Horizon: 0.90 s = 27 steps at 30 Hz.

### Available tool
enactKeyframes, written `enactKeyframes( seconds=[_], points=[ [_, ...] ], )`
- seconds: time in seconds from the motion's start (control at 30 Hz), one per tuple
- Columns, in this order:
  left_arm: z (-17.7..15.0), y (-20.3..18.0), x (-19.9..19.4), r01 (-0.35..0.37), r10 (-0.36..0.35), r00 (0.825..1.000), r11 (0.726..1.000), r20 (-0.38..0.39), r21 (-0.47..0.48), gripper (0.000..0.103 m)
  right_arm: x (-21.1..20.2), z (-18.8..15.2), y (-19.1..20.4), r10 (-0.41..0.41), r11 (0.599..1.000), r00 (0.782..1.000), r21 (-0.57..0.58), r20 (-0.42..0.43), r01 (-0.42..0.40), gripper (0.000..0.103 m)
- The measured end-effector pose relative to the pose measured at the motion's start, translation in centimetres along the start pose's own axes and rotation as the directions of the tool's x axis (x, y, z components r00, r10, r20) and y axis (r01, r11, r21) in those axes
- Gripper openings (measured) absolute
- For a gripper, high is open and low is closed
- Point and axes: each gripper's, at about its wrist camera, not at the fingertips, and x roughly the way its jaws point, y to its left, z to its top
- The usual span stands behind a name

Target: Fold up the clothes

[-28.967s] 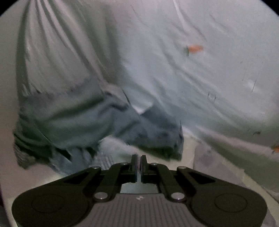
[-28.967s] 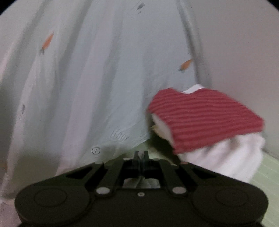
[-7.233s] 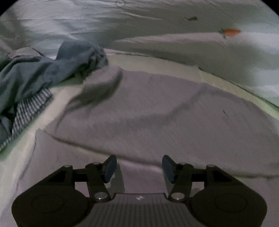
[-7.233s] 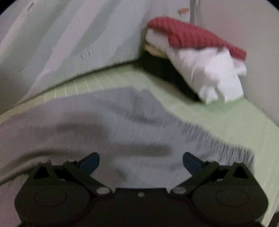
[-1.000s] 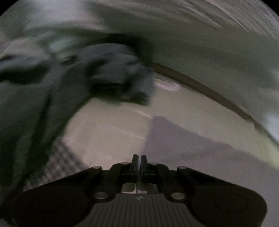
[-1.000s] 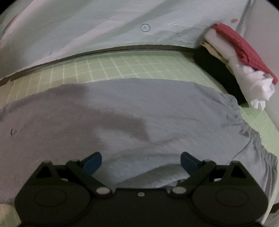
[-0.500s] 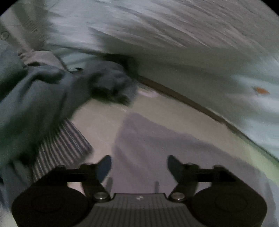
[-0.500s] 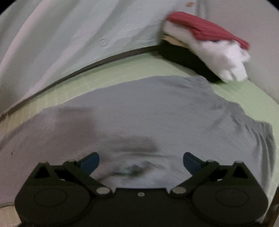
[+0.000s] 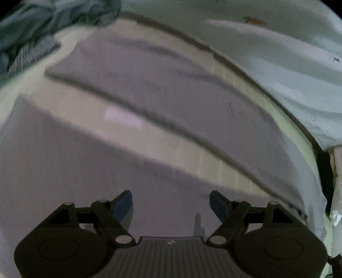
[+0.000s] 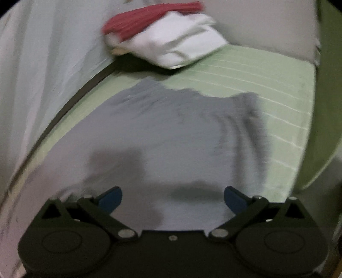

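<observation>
Left gripper (image 9: 171, 203): fingers spread wide, nothing between the blue pads; hangs over the grey garment.
Right gripper (image 10: 172, 197): fingers spread wide, nothing pinched; it too hangs over grey cloth.
Grey garment (image 9: 149, 89): lies spread on the green mat (image 10: 267, 70). The left view shows it as two long bands with a pale strip of mat between them, so it reads as a pair of trousers; the right view shows only one end of the cloth (image 10: 171, 128), with a ragged far edge.
Left view only: a heap of blue-grey clothes (image 9: 42, 19) at the far left, with a checked piece (image 9: 32, 51) just beside it, near the garment's far left end.
Right view only: a folded pile at the far edge of the mat, a red striped piece (image 10: 149, 15) on top of a white one (image 10: 177, 45), well apart from the grey cloth.
Both views: a pale sheet (image 9: 277, 49) hangs behind the mat; small orange marks show on it in the left view.
Blur: strong in the right view; fine detail cannot be told.
</observation>
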Motion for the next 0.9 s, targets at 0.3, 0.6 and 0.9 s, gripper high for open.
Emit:
enactKeyframes(
  seconds=[0.3, 0.6, 0.9],
  points=[
    [-4.1, -1.2, -1.4, -0.073, 0.076, 0.997, 0.993, 0.028, -0.096, 0.086, 1.3, 3.3, -7.2, 0.04, 0.995, 0.999, 0.088, -0.021, -0.038, 0.103],
    [-6.2, -1.0, -2.8, -0.11, 0.114, 0.993, 0.986, 0.024, -0.124, 0.086, 2.9, 3.6, -7.6, 0.145, 0.984, 0.986, 0.117, -0.079, -0.136, 0.103],
    [-6.3, 0.9, -3.9, -0.083, 0.087, 0.996, 0.983, 0.019, -0.164, 0.086, 1.3, 0.3, -7.5, 0.317, 0.92, 0.93, 0.3, -0.187, -0.253, 0.103]
  ],
)
